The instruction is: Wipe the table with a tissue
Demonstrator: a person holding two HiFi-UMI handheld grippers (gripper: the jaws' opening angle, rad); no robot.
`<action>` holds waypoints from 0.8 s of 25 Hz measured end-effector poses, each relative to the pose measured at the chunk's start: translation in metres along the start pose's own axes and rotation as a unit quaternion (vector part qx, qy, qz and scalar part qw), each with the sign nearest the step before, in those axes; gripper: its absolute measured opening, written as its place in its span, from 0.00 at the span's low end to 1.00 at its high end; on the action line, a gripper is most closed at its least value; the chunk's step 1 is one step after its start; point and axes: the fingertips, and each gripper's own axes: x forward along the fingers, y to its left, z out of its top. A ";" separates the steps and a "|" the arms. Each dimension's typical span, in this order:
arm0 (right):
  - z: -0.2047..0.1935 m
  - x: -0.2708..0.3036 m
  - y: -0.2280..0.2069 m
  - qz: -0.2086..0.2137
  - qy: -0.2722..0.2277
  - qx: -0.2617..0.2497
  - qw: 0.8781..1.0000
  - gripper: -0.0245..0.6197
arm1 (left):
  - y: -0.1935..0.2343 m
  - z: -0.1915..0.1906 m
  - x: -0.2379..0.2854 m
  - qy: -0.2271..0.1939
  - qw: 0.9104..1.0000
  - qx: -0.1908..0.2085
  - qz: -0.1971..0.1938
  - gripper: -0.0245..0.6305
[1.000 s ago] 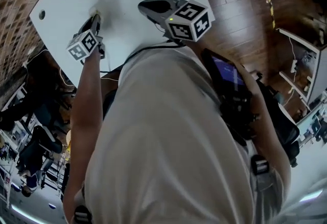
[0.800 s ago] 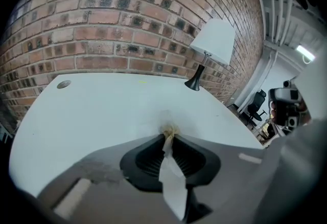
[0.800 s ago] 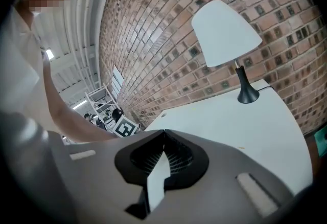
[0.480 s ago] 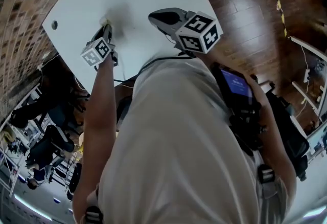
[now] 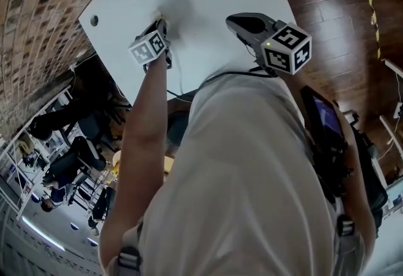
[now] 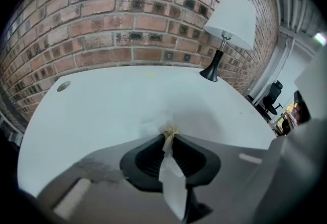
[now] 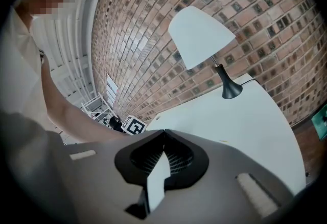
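Two grippers, left gripper (image 6: 168,136) clenched on tissue (image 6: 156,125) seemingly touching white table (image 6: 97,105), right gripper (image 7: 164,132) closed, empty.

We record an office-like workspace: brick wall (image 6: 127,18), white table (image 6: 102,110) with a cable hole (image 6: 64,86), table lamp (image 6: 231,22), swivel chair (image 6: 274,97) beyond, wooden floor (image 5: 334,13) marked with striped tape (image 5: 371,0).
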 end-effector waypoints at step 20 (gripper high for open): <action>0.006 -0.024 -0.029 -0.028 -0.011 0.006 1.000 0.05 | -0.114 0.040 0.054 0.027 0.990 0.124 -0.064 0.12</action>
